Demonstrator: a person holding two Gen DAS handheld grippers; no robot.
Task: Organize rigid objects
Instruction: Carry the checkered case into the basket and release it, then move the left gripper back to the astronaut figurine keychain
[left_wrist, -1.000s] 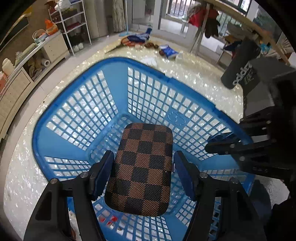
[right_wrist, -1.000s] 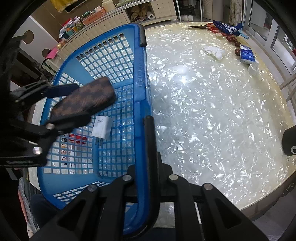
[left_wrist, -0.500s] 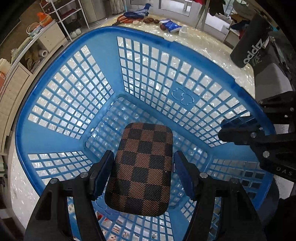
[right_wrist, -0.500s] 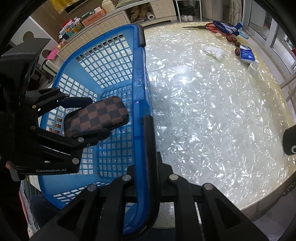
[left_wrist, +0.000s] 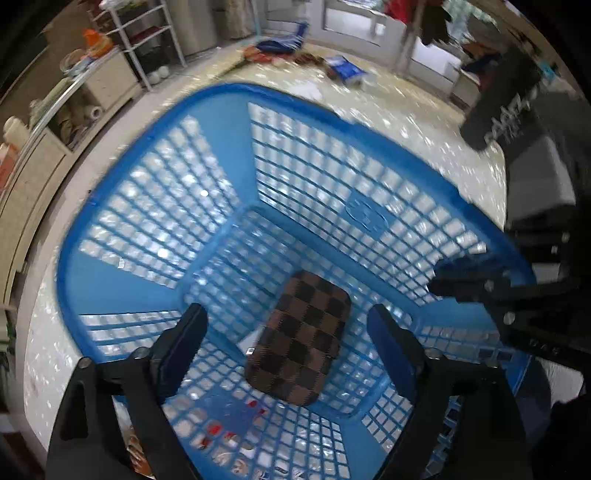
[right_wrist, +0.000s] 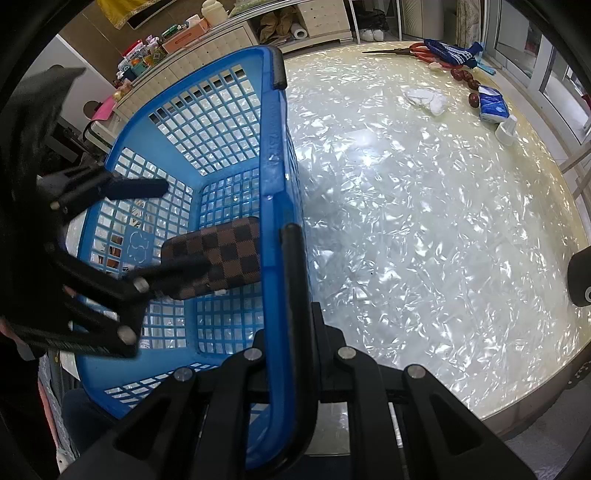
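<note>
A brown checkered case (left_wrist: 299, 338) lies inside the blue lattice basket (left_wrist: 155, 122), partly over a white item. My left gripper (left_wrist: 291, 343) hangs open above it, fingers apart on either side, touching nothing. In the right wrist view the case (right_wrist: 221, 258) sits against the basket's near wall, with the left gripper (right_wrist: 166, 229) over it. My right gripper (right_wrist: 284, 295) is shut on the basket's rim (right_wrist: 275, 155) at its black handle.
The basket stands on a pearly round table (right_wrist: 424, 221). At the table's far side lie a white cloth (right_wrist: 424, 99), a blue tissue pack (right_wrist: 493, 103), red scissors (right_wrist: 417, 48) and a small white cup (right_wrist: 506, 129). A black bottle (left_wrist: 498, 107) stands to the right.
My left gripper opened and let the checkered case go; the case dropped to the basket floor. The left gripper has pulled up and back. The right gripper still holds the rim.
</note>
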